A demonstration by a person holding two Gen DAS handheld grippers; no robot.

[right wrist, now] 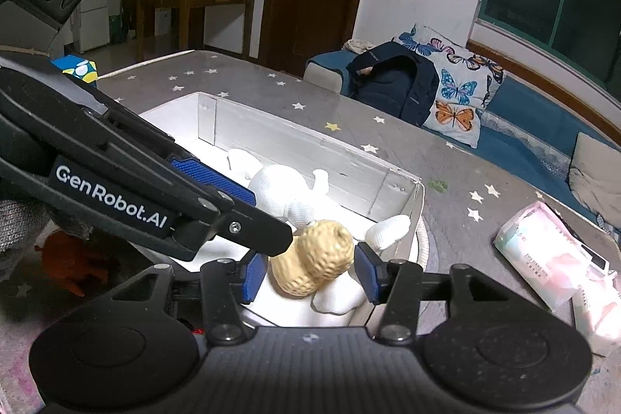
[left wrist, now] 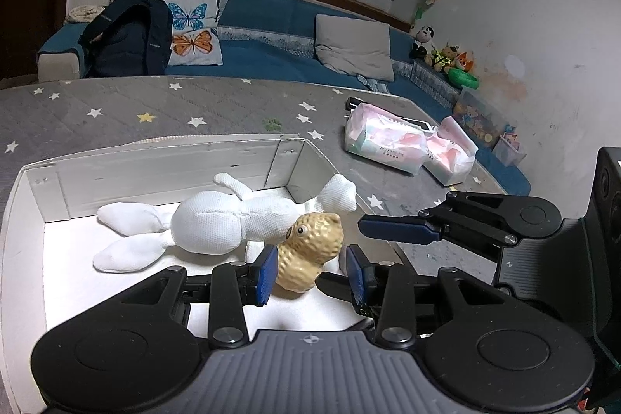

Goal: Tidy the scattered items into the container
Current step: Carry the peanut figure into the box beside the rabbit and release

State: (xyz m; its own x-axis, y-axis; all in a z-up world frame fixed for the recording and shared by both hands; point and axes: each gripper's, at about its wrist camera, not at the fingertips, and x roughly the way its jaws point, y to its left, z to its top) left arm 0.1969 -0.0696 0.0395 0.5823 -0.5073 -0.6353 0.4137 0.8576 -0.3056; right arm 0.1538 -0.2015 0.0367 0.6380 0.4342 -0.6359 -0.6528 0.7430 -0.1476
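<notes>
peanut toy (left wrist: 310, 251): tan, upright | white plush (left wrist: 217, 224): lying flat | both seemingly inside box (left wrist: 163, 165)

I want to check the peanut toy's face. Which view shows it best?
The left wrist view: the tan textured peanut-shaped toy shows its eye there. The right wrist view shows only its eyeless side.

Two close wrist views over the box (left wrist: 295, 161) from neighbouring sides; shared: peanut toy (left wrist: 310, 251), sofa (right wrist: 543, 127).

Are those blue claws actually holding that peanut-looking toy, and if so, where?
Nothing is firmly held. The tan peanut-shaped toy lies in the white box between the open left gripper, only its left pad touching. The right gripper is open too.
</notes>
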